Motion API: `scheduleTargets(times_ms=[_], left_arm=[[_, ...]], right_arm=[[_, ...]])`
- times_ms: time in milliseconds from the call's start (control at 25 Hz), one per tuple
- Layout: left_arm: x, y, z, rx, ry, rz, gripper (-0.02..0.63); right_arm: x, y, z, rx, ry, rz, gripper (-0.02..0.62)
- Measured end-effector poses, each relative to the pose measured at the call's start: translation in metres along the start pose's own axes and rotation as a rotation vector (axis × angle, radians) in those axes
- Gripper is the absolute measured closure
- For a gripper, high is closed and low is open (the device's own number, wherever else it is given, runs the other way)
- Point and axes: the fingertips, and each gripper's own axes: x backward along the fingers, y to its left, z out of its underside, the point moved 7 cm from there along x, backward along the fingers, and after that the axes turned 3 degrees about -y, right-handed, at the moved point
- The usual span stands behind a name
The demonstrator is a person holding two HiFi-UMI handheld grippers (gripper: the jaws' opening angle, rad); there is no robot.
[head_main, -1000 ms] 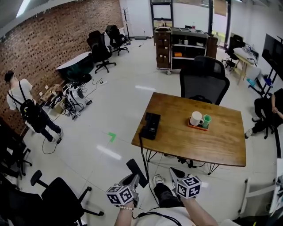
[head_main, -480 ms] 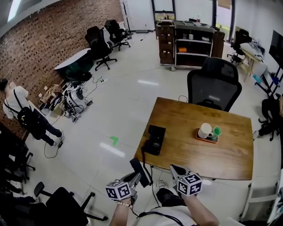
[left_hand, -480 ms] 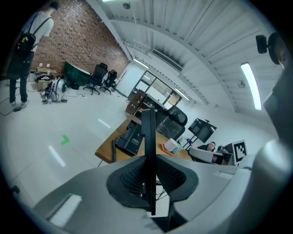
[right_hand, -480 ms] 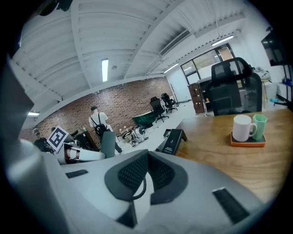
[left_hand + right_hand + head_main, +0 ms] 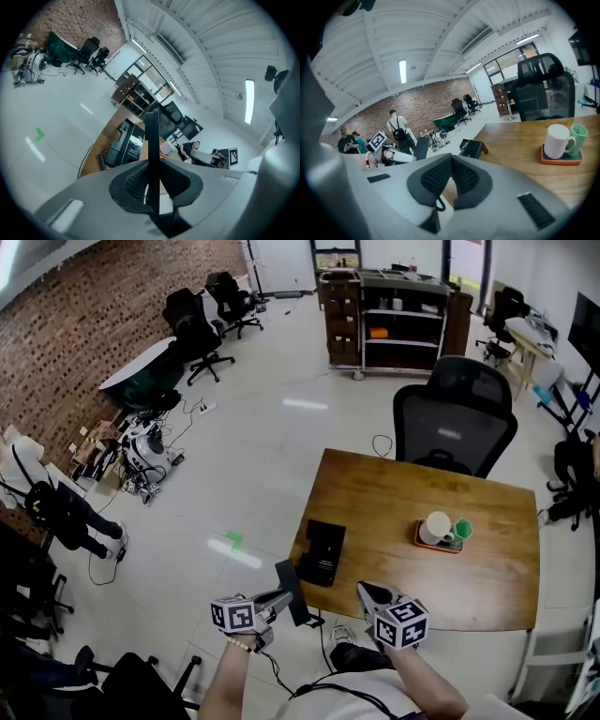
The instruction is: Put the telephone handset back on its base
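Two grippers short of the table [image 5: 487, 596] edge. Left gripper [image 5: 277, 603] pinches the black handset [image 5: 292, 587] edge-on; base [image 5: 322, 552] lies just ahead near the left corner. Advance, lay handset flat along it; orientation unclear from here. Right gripper [image 5: 367, 593] closed, empty.

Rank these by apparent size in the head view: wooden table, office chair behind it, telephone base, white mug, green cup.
1. wooden table
2. office chair, which stands farther off, so it may really be bigger than it looks
3. telephone base
4. white mug
5. green cup
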Motion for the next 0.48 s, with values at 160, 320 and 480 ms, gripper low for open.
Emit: scheduleTargets(times_ms=[160,320,480], left_arm=[[-0.019,0.023,-0.025,-0.030,0.063,0.044,0.538],[-0.042,0.046,-0.047,-0.050,0.131,0.096,0.538],[-0.065,0.065,-0.061,-0.092,0.241,0.163,0.538]], right_arm=[[-0.012,-0.012,-0.007,-0.003,0.009,0.011,0.594],[-0.021,-0.023,-0.011,-0.003,0.019,0.019,0.592],[-0.028,-0.030,-0.013,0.005,0.028,0.026,0.594]])
